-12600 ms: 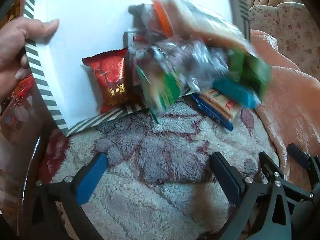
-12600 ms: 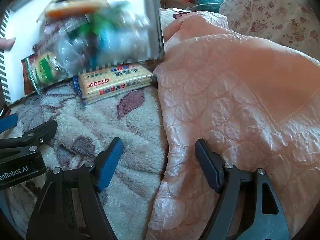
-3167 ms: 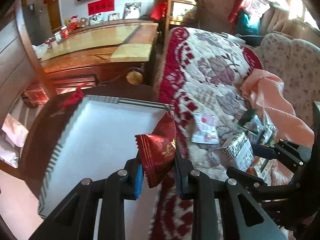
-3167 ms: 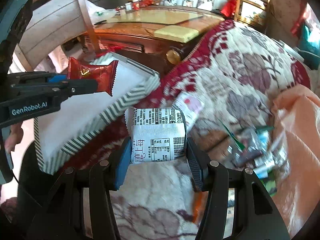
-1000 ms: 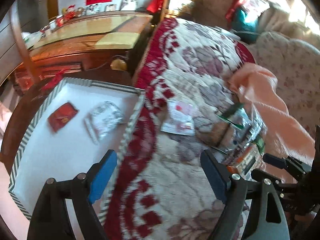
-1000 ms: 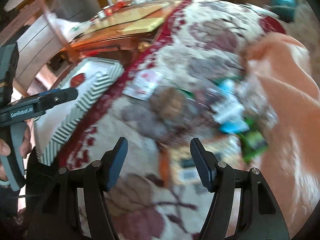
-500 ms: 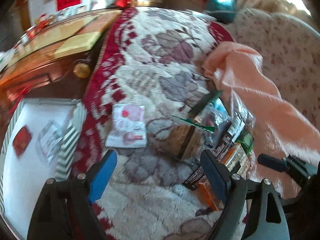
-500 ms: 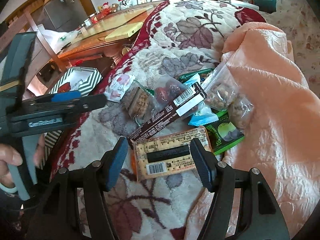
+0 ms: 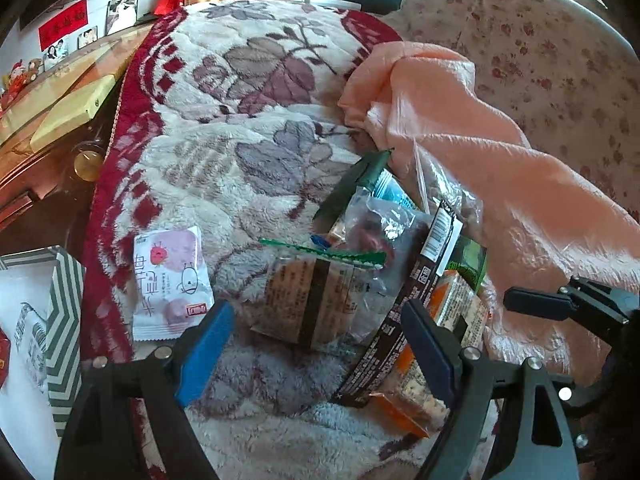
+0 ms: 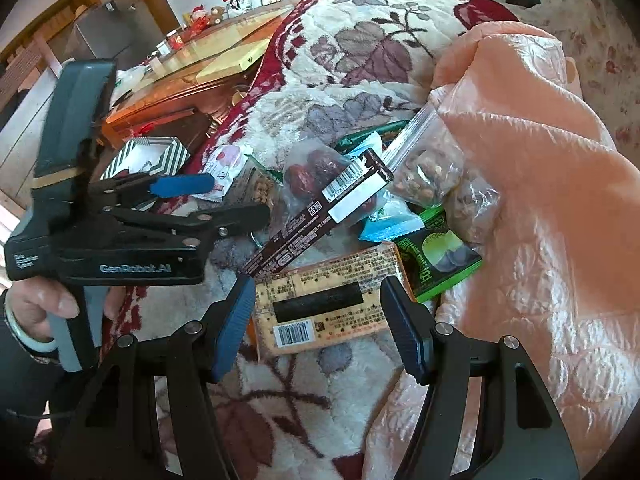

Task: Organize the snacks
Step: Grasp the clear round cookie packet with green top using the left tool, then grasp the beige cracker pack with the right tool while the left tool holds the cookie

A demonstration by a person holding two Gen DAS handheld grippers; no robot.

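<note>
Snacks lie in a loose heap on the fluffy leaf-patterned blanket point(image 9: 248, 128), against the peach quilted cover point(image 10: 540, 184) on the right. Left tool point(image 9: 316, 344) spread wide and empty, straddling a clear-wrapped brown cake with a dark band point(image 9: 308, 300); likely the next pick, since it is nearest and lies flat. Right tool point(image 10: 320, 320) likewise open with nothing in it, fingers either side of the flat orange cracker pack with a barcode point(image 10: 332, 308), just above it; contact cannot be told.

A long dark-brown bar box point(image 10: 320, 216) leans across the heap, so it sits on top and may slide if the items under it get pulled. Clear bag of red dates point(image 10: 316, 172) and zip bag of nuts point(image 10: 424, 172) sit further back, green matcha packet point(image 10: 436, 256) at the right edge, partly tucked under the cover. White-pink strawberry sachet point(image 9: 170, 280) lies apart to the left, nearest the green-and-white striped box point(image 9: 64, 320), the probable drop spot.

Box mostly cut off at the left edge; two packets inside, only partly visible. Bottom layer of the heap is hidden. Small print unreadable.
</note>
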